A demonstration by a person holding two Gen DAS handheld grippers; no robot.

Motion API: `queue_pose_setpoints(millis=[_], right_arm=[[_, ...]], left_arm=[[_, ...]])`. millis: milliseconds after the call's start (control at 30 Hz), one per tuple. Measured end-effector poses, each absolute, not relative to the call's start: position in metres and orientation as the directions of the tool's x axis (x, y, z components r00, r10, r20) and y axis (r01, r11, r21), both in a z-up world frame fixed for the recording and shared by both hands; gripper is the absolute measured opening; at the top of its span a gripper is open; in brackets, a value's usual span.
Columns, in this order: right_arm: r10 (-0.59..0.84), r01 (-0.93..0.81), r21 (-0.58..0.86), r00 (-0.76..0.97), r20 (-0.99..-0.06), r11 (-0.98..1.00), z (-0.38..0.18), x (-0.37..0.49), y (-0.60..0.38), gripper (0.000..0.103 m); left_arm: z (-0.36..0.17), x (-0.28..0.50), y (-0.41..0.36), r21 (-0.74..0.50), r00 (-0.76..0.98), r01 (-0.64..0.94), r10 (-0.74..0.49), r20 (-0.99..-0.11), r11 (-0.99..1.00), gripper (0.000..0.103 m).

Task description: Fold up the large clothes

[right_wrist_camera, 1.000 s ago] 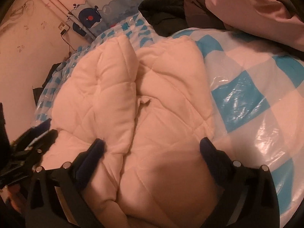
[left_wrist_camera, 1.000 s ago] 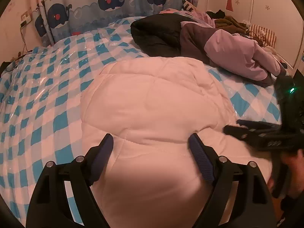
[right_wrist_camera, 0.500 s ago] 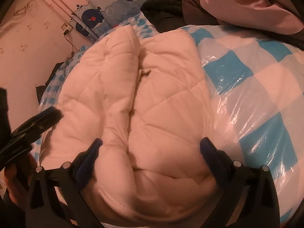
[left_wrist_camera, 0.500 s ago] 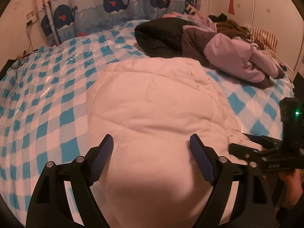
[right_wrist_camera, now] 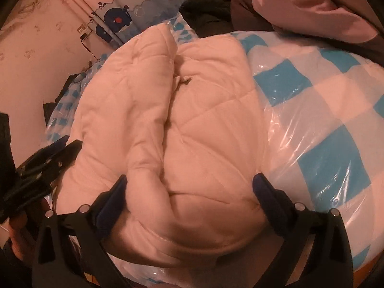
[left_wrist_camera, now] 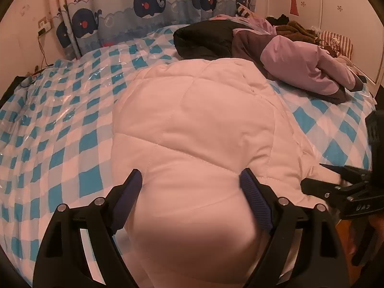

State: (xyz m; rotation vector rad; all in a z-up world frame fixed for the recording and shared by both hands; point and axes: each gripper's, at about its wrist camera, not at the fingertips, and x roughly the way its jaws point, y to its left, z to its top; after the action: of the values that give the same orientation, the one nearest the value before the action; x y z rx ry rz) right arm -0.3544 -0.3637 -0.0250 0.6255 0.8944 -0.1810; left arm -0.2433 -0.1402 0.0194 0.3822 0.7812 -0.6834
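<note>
White quilted padded jacket (left_wrist_camera: 196, 129) lies folded lengthwise on the blue-checked bed, one half lapped over the other along a centre crease; puffy, slightly rumpled.

The near end of the white quilted coat (left_wrist_camera: 196, 129) bulges up blurred between the left gripper (left_wrist_camera: 190, 188) fingers and runs off the bottom of the left wrist view, so whether anything is pinched there cannot be told. In the right wrist view the coat's near edge hides the near edge of the bed (right_wrist_camera: 331, 124) under it, and its far end covers the checked cover beyond. The purple jacket (right_wrist_camera: 312, 7) is cut off by the top right corner.
</note>
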Motion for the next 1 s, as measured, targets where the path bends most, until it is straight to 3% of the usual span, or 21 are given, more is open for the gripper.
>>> queue_pose_setpoints(millis=[400,767,867,1000], right_arm=[[0.044,0.334,0.415,0.732,-0.680,0.846,0.064,-0.297,-0.384,0.096],[0.120,0.437,0.456,0.607,-0.785,0.775,-0.020,-0.234,-0.406,0.096],[0.128,0.423,0.461,0.613,-0.779,0.780,-0.005,-0.240,-0.407,0.096],[0.142,0.375,0.494,0.667,-0.731,0.785,0.028,-0.268,-0.403,0.096]], left_arm=[[0.019,-0.241,-0.137,0.051,0.510,0.688,-0.433,-0.743,0.724,0.080],[0.018,-0.245,-0.147,0.056,0.507,0.704,-0.446,-0.738,0.708,0.080],[0.030,-0.231,-0.129,-0.079,0.434,0.696,-0.505,-0.746,0.714,0.080],[0.033,-0.182,-0.068,-0.352,0.346,0.533,-0.578,-0.739,0.769,0.080]])
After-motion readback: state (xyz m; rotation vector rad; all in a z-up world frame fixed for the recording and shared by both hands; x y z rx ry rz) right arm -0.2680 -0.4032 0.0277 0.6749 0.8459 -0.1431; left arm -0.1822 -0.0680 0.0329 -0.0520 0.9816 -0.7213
